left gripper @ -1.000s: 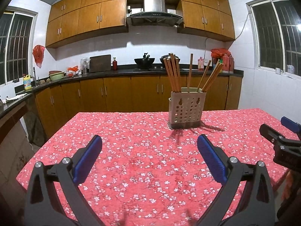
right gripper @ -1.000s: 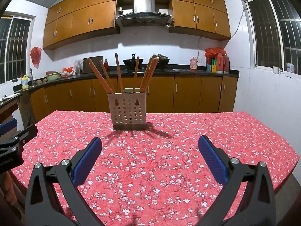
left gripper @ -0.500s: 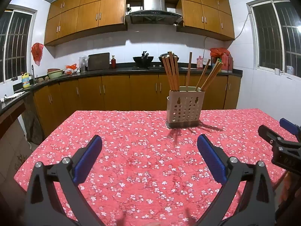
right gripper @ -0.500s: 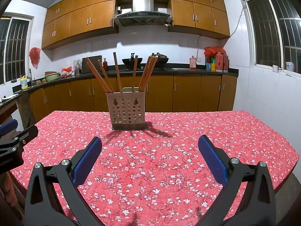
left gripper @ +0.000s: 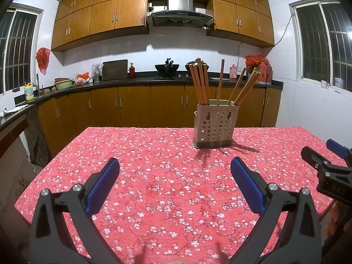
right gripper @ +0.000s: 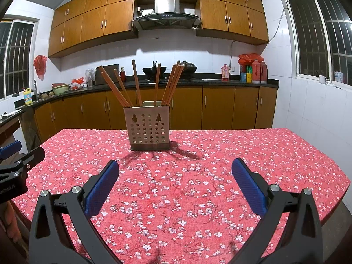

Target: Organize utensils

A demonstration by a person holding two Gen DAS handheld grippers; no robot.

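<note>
The chopsticks (right gripper: pixel 136 83) stand upright, fanned out, in the holder (right gripper: pixel 149 127) at the desk's (right gripper: pixel 275 154) far side, almost dead ahead of the right gripper (right gripper: pixel 175 176) and ahead-right of the left gripper (left gripper: pixel 175 176), both spread wide and empty.

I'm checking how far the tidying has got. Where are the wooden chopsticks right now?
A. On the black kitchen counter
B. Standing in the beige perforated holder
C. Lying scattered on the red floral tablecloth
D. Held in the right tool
B: the wooden chopsticks stand fanned out in the beige perforated holder, and both the left tool and the right tool are open and hold nothing.
</note>
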